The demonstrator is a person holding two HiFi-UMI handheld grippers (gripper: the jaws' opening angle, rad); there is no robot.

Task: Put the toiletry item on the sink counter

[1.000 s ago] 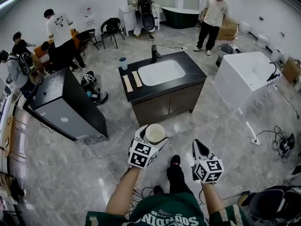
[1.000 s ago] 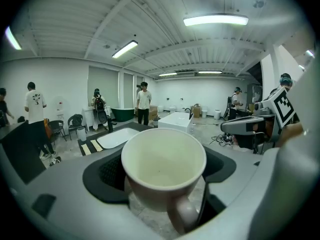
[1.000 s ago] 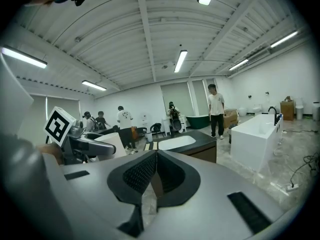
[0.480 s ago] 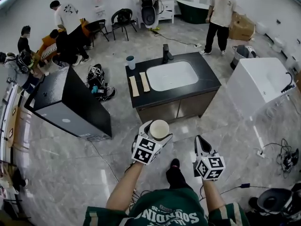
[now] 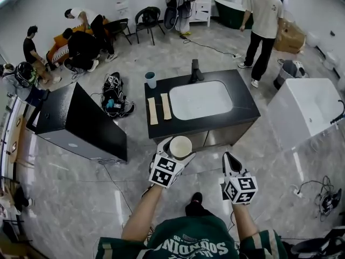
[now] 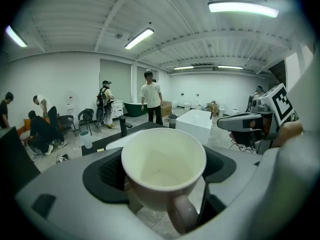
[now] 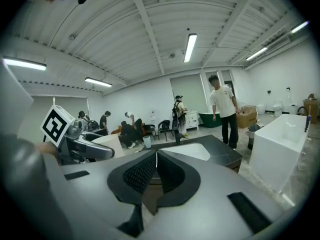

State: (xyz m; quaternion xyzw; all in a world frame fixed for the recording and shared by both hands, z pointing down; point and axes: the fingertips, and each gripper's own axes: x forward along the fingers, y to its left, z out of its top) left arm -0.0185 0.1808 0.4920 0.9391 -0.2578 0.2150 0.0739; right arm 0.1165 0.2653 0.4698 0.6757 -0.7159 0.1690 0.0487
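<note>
mug (image 6: 163, 160), cream, upright, pinched in our left gripper (image 5: 173, 152), sink counter (image 5: 243, 99) lying straight ahead of it and not yet beneath; our right gripper (image 5: 230, 163), jaws pressed together, empty, alongside.

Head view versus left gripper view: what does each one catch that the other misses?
Only the head view shows the person's green shirt and the marker cube on the left gripper. Only the left gripper view shows the handle of the cream mug, turned toward the camera. Both show that mug clamped in the left gripper, the black sink counter with its faucet and small cup, and a standing person in a white shirt.
</note>
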